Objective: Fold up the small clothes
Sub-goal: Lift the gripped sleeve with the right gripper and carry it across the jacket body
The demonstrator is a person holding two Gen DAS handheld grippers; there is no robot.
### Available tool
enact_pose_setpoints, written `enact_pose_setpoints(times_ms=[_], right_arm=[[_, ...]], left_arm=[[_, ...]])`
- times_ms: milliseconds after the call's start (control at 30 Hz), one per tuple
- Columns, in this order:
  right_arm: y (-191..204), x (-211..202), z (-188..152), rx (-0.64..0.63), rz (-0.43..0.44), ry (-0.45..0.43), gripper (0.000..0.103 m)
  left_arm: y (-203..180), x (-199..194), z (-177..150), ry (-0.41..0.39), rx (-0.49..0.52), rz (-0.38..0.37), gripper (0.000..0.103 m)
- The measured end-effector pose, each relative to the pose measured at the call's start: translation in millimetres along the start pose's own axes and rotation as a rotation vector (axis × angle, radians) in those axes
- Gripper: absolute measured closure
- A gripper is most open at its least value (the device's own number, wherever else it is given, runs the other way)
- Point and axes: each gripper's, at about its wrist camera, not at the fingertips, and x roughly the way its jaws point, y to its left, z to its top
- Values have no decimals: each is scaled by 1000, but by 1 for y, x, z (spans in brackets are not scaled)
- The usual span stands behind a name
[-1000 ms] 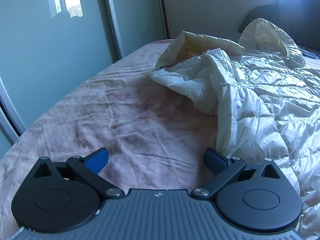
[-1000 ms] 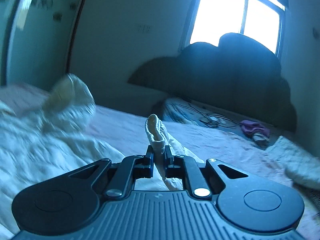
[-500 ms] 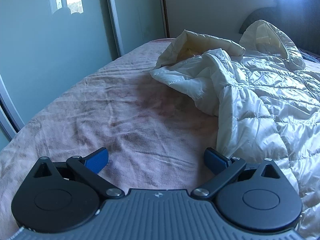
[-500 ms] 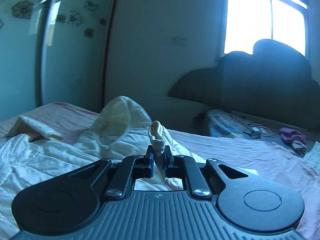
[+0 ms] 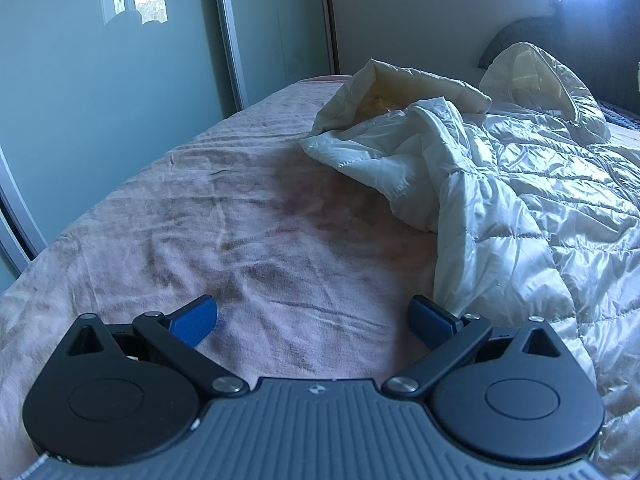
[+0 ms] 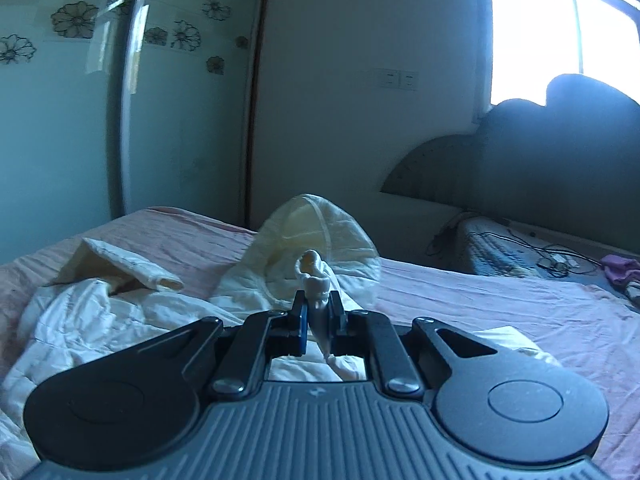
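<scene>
A white quilted puffer jacket [image 5: 520, 208] lies crumpled on the pink bedspread [image 5: 248, 240], its hood [image 5: 532, 76] standing up at the far end and one sleeve [image 5: 404, 88] folded over. My left gripper [image 5: 314, 320] is open and empty, low over the bedspread just left of the jacket's near edge. My right gripper [image 6: 319, 312] is shut on a pinch of the jacket's white fabric [image 6: 316, 276], which sticks up between the fingers. The hood [image 6: 316, 236] stands right behind it, and the sleeve [image 6: 124, 268] lies to the left.
Sliding wardrobe doors [image 5: 100, 80] run along the bed's left side. A dark headboard [image 6: 520, 184] stands at the far end under a bright window [image 6: 560, 28]. Cables [image 6: 552, 256] and a purple cloth [image 6: 620, 272] lie on the bed at the far right.
My right gripper has swung left with the pinched fabric, so the hood and sleeve now show ahead of it. The left gripper has barely moved and stays open.
</scene>
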Motion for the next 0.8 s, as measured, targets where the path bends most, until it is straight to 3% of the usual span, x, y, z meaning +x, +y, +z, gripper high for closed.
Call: enact_pose_setpoints(times_ms=[533, 800], right_arm=[[76, 35, -11, -73, 80, 24, 93], [109, 54, -26, -88, 145, 76, 93]], left_arm=[[1, 1, -1, 4, -13, -8, 0], [1, 1, -1, 5, -15, -9, 0]])
